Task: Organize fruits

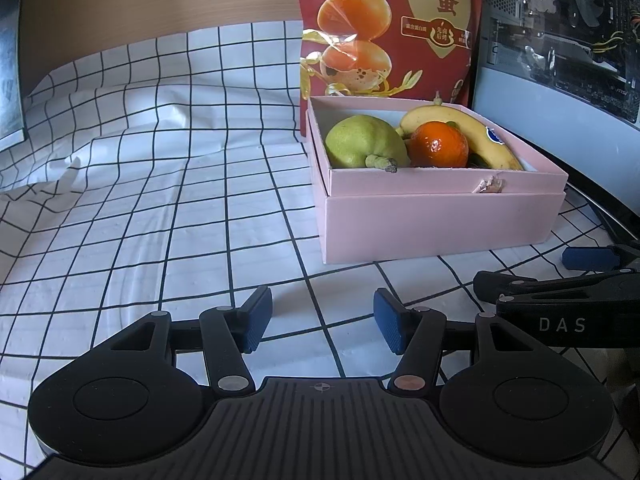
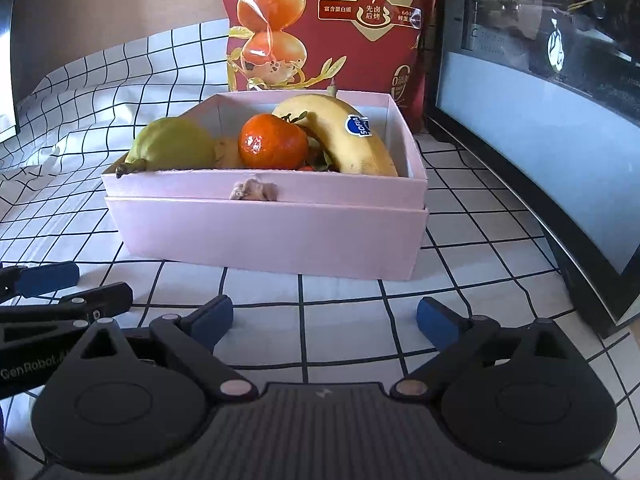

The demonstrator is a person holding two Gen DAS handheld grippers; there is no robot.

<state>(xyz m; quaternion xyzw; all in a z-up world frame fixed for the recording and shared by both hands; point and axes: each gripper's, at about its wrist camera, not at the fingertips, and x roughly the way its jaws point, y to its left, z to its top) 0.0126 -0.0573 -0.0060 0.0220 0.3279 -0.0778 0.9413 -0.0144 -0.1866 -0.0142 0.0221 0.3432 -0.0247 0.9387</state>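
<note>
Resting: both grippers sit low in the frames with nothing between their pads, short of the pink box (image 2: 264,236).
Left gripper (image 1: 322,322): jaws spread, empty, over the checked cloth (image 1: 160,200) at lower centre of its view.
Right gripper (image 2: 324,320): jaws spread wide, empty, aimed at the box's near wall; its blue pad also pokes in at the right edge of the left view.
Fruits: all 3 visible fruits lie inside the box, the green pear (image 2: 174,146) at the left, the orange (image 2: 273,142) in the middle, the banana (image 2: 344,140) curving along the right.
Why so: the box's walls keep round fruit from rolling; the banana leans on the orange, likely the only room left for it.
Backdrop: a red snack bag (image 2: 332,20) stands just behind the box, upper centre.
Progress: judged near done, since no fruit shows on the cloth.
</note>
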